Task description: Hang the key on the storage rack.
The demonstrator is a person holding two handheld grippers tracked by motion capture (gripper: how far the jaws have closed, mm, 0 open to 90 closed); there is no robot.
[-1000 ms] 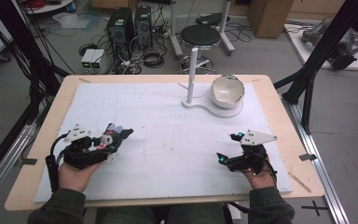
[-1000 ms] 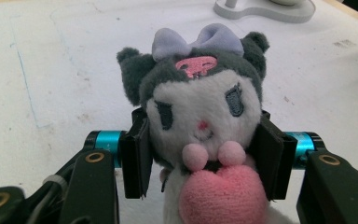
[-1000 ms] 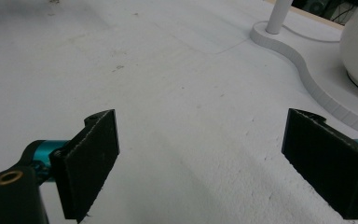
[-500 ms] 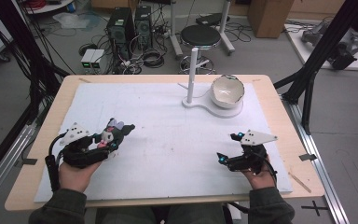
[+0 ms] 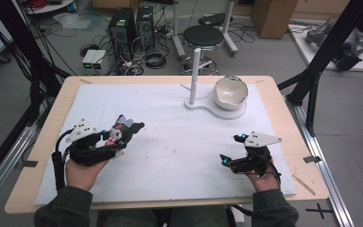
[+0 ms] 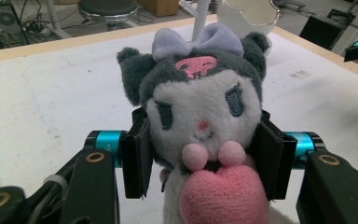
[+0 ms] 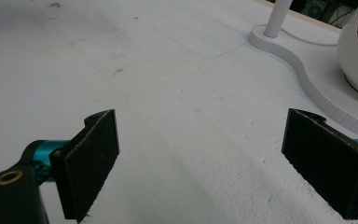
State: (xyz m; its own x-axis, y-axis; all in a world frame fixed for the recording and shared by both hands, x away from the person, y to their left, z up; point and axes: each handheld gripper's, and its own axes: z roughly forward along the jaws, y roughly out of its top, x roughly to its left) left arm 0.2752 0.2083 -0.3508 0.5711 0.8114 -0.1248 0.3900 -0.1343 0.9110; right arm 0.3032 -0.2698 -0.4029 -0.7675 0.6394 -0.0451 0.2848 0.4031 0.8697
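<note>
1. Grey-and-white plush toy (image 6: pixel 200 112) sits clamped in my left gripper (image 5: pixel 118 137); the pads press its head from both sides, and I hold it over the left part of the white mat (image 5: pixel 170 142).
2. Mid-table at the far edge, I see a white stand (image 5: pixel 196 71) with a bowl (image 5: pixel 230 91) on its base.
3. My right gripper (image 5: pixel 229 149) rests low at the right, jaws spread wide with nothing between them.
</note>
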